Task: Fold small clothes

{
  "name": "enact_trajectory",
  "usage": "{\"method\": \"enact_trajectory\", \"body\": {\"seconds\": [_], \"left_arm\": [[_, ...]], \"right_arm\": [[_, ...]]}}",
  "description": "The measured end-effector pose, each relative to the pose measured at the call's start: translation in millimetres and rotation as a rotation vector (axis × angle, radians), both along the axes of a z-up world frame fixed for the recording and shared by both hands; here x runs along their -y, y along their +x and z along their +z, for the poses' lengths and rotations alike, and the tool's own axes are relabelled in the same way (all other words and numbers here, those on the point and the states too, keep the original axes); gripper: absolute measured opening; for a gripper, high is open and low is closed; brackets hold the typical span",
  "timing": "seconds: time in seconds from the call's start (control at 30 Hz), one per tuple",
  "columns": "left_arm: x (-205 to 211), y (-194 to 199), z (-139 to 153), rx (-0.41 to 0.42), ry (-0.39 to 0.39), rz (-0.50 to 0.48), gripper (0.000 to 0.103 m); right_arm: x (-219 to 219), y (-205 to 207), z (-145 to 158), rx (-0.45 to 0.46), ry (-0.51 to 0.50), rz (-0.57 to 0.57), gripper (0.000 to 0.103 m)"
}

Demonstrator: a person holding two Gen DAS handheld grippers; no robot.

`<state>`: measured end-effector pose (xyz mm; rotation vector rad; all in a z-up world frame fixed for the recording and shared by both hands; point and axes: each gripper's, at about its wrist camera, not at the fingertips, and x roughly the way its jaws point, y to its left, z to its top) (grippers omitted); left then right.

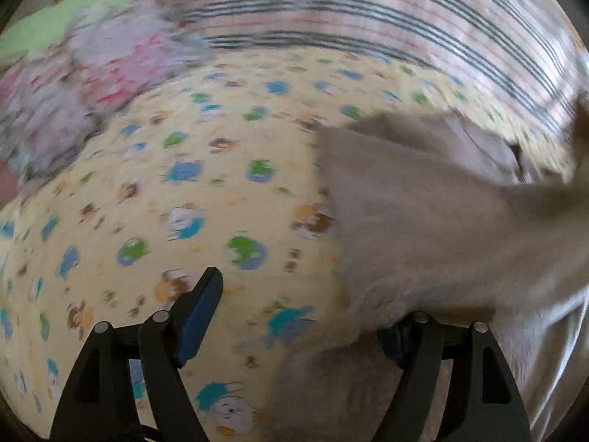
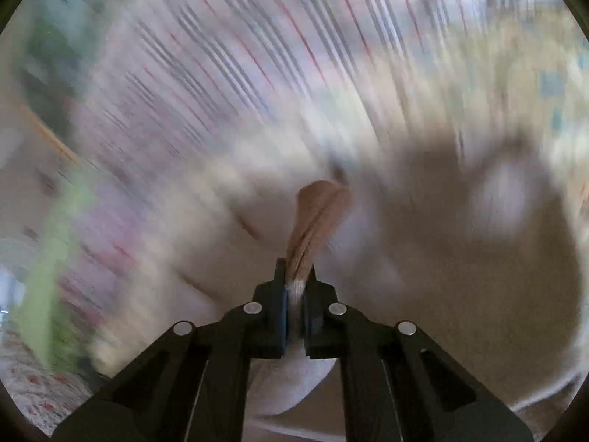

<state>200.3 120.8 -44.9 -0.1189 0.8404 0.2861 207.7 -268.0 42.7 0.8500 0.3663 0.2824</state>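
Beige garment (image 2: 316, 221) is bunched between the closed pads of the right gripper (image 2: 294, 313), which pinches a ribbed edge of it; the rest hangs blurred below and to the right. Left gripper (image 1: 294, 316) stands wide open, its right finger hidden under the same beige cloth, which drapes over the yellow animal-print sheet (image 1: 184, 202). Farther off, a pile of pink and lilac clothes (image 1: 92, 84) lies by a striped blanket (image 1: 368, 11).
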Motion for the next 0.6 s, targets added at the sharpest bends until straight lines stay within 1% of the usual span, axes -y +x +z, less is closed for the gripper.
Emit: {"method": "enact_trajectory", "body": {"seconds": [0.03, 0.07, 0.1, 0.13, 0.23, 0.3, 0.37, 0.43, 0.47, 0.53, 0.6], "left_arm": [[-2.8, -4.3, 1.3, 0.019, -0.012, 0.021, 0.078], [-3.9, -6.5, 2.3, 0.031, -0.014, 0.035, 0.078], [-2.5, -7.0, 3.0, 0.037, -0.009, 0.044, 0.078], [0.6, -8.5, 3.2, 0.037, 0.010, 0.051, 0.078], [5.6, -11.0, 5.9, 0.049, 0.038, 0.051, 0.078], [5.3, -17.0, 7.3, 0.059, 0.022, 0.058, 0.078], [-1.0, -14.6, 6.9, 0.061, 0.000, 0.065, 0.078], [-5.9, -13.5, 5.0, 0.058, -0.029, 0.071, 0.079], [-7.7, -15.4, 3.7, 0.058, -0.038, 0.073, 0.079], [-10.7, -15.0, 3.7, 0.062, -0.049, 0.078, 0.079], [-11.5, -16.1, 4.5, 0.070, -0.052, 0.085, 0.080]], "right_arm": [[9.0, -19.2, 6.4, 0.055, -0.002, -0.067, 0.007], [13.3, -25.7, 3.6, 0.038, -0.016, -0.097, 0.007], [16.8, -26.8, -6.6, -0.007, -0.020, -0.114, 0.007], [21.0, -24.0, -28.1, -0.075, 0.008, -0.108, 0.007], [28.4, -25.1, -87.5, -0.232, 0.140, -0.098, 0.007], [27.6, -35.6, -109.0, -0.253, 0.193, -0.107, 0.007], [23.3, -47.1, -115.0, -0.256, 0.190, -0.113, 0.007], [20.0, -54.3, -116.7, -0.265, 0.161, -0.107, 0.008], [18.3, -53.1, -117.1, -0.281, 0.149, -0.099, 0.010], [19.9, -52.9, -121.2, -0.334, 0.145, -0.092, 0.012], [22.6, -55.2, -120.1, -0.334, 0.140, -0.097, 0.012]]}}
